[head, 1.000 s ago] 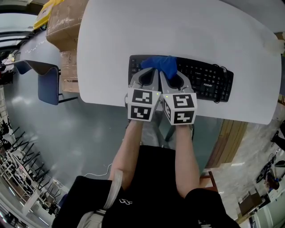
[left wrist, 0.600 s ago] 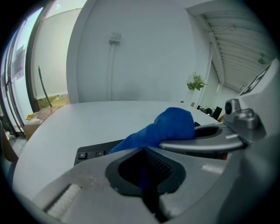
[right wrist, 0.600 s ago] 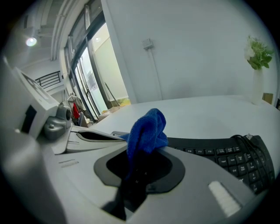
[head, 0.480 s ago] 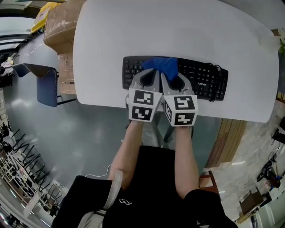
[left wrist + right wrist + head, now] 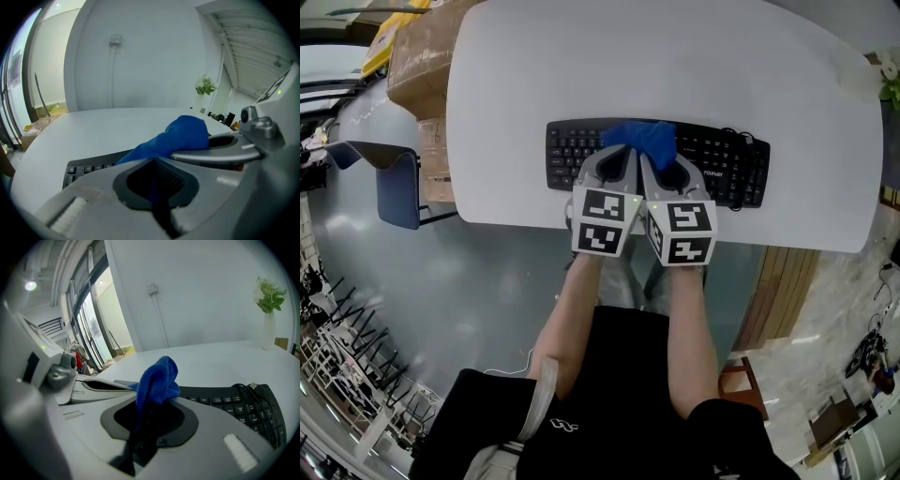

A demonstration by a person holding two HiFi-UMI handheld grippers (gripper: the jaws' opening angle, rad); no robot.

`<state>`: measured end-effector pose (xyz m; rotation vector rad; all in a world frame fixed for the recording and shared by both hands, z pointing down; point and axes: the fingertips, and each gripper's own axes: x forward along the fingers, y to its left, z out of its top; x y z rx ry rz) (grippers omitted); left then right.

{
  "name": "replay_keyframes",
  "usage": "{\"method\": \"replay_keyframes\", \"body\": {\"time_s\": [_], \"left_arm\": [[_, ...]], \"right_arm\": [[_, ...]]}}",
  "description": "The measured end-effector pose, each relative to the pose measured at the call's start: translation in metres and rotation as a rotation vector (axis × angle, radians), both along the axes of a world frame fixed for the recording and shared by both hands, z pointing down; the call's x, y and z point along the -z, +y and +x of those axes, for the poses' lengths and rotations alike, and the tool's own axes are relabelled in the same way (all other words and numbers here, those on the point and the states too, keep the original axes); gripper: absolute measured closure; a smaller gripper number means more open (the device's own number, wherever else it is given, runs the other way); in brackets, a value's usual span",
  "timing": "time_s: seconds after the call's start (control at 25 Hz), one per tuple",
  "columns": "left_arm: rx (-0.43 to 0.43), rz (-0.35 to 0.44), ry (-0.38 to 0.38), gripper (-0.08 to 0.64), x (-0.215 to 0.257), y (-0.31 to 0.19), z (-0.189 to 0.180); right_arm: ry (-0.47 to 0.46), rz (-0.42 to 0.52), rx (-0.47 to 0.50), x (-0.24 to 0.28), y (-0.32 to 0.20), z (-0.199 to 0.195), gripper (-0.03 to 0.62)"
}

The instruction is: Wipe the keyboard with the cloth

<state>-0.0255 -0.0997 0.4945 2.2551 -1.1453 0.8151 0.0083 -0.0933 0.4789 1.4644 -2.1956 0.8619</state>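
The cloth (image 5: 642,139), blue and bunched into a lump, lay on the keyboard (image 5: 727,164) over its upper key rows, somewhat left of the middle. The keyboard sat on the white table (image 5: 675,56) near the front edge, with its cable (image 5: 742,139) looped at the right end.

My left gripper (image 5: 615,156) had its jaws closed on a fold of the cloth, and a blue strip showed in the seam between them. My right gripper (image 5: 668,161) was likewise clamped on the cloth, which rose from its jaws in a standing wad. The two grippers stood side by side, apparently touching, both over the near edge of the keyboard.

Risks, as I judged them:
- The cloth was wadded rather than spread, so a pass might clean only a narrow track.
- With both grippers on one small cloth, any uneven pull could strip it from one pair of jaws.
- The keyboard looked unsecured, so sideways drag could slide it along the table or toward the near edge.
- A stroke to the right could catch the cable.
- Hard jaw tips pressed low could strike or lift keys.
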Motion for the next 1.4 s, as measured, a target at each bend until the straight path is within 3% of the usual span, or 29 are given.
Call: {"method": "replay_keyframes", "body": {"time_s": [1.4], "left_arm": [[-0.089, -0.006, 0.012, 0.563, 0.000, 0.011, 0.085]], "right_arm": [[0.013, -0.011, -0.081, -0.002, 0.014, 0.084, 0.505]]}}
